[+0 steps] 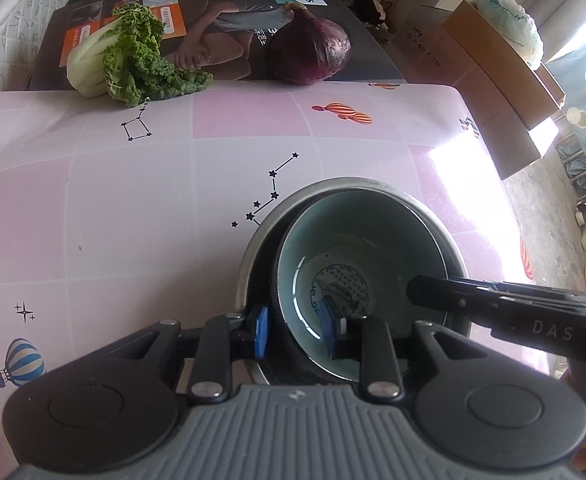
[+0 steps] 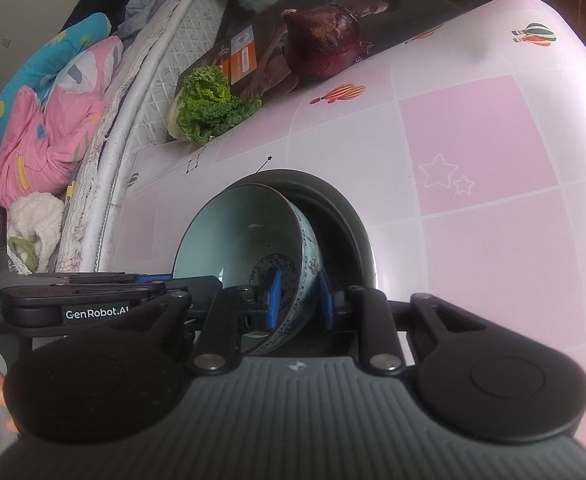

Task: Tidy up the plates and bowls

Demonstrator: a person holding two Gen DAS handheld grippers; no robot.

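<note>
A: Celadon bowl (image 1: 357, 264) sits tilted inside the metal basin (image 1: 253, 248). Left gripper (image 1: 293, 332) fingers straddle its near rim, pads slightly off; right gripper (image 2: 298, 300) fingers pinch the opposite wall.

B: I'd ease it level before releasing. Pink balloon-print desk (image 1: 133, 208), cabbage (image 1: 133, 56) and red onion (image 1: 313, 52) beyond the basin, bed behind.
</note>
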